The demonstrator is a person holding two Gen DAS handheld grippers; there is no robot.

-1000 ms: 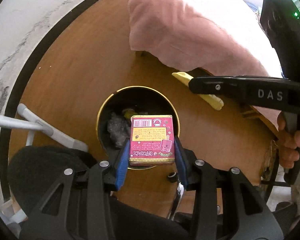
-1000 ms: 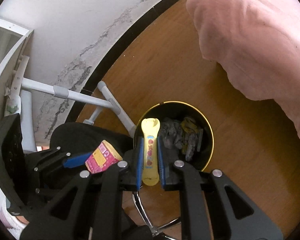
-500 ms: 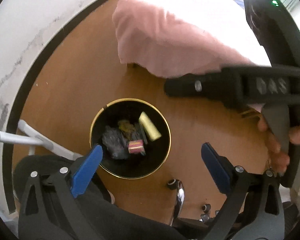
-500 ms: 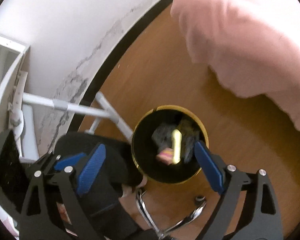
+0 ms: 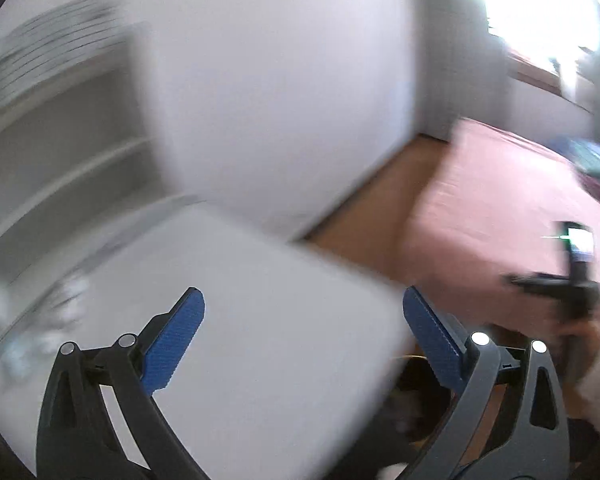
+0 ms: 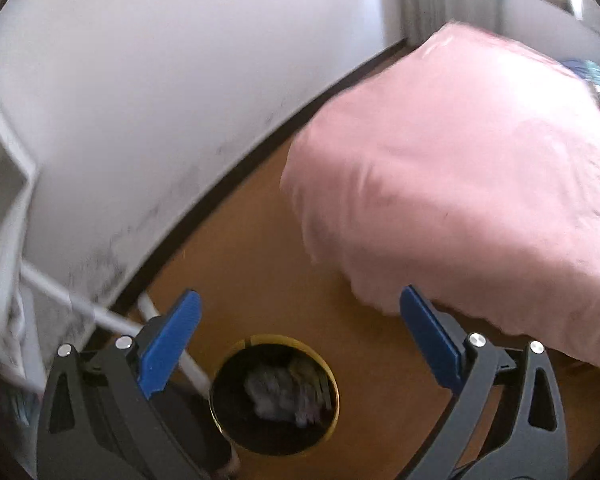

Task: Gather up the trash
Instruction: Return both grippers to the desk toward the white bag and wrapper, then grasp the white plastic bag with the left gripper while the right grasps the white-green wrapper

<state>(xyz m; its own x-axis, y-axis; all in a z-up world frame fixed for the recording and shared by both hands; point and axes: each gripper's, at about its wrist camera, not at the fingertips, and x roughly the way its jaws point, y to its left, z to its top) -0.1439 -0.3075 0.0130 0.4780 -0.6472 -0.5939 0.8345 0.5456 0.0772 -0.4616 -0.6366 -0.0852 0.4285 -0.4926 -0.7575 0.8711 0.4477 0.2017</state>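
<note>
With both jaws spread wide and empty, the left hand-held gripper (image 5: pixel 302 340) over the white surface (image 5: pixel 284 344) and the right hand-held gripper (image 6: pixel 300 338) above the trash-filled bin (image 6: pixel 275 394) risk blurred, hasty swings clipping its rim.

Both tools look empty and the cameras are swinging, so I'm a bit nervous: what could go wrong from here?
1. The left tool hangs open over the white tabletop in a heavily blurred view, so it may clip the table's edge.
2. The right tool is open low above the bin, and a careless sweep might tip it.
3. The pink bedding hangs close to the right tool and might snag.
</note>
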